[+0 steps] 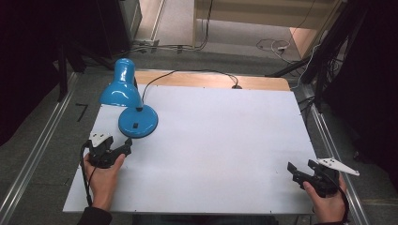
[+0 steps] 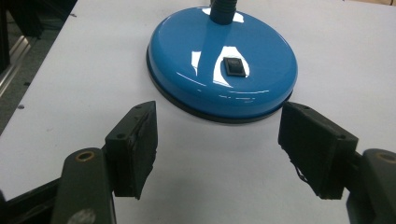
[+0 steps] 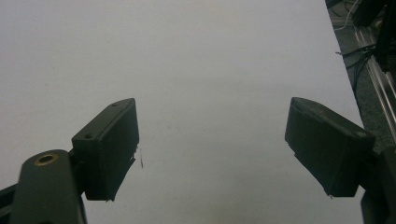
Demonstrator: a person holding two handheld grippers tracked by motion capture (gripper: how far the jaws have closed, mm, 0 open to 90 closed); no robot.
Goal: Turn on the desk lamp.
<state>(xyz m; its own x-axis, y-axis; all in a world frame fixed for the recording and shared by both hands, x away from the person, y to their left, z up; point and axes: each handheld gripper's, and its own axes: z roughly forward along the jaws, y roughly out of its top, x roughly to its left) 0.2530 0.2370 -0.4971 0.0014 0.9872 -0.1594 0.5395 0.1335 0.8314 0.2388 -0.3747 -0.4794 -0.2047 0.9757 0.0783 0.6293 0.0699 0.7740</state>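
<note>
Lamp (image 1: 127, 96), blue with a round base (image 2: 222, 63) and a black switch (image 2: 234, 66) on it, is seen standing at the far left of the white desk (image 1: 211, 140). Just short of the base, the left tongs (image 2: 217, 147) are held released, jaws wide apart and touching nothing. Well apart, at the near right edge, the right tongs (image 3: 212, 149) are likewise held released over bare desk.

Glossy blue lamp base (image 2: 222, 65) on matt white table (image 2: 364, 60)
</note>
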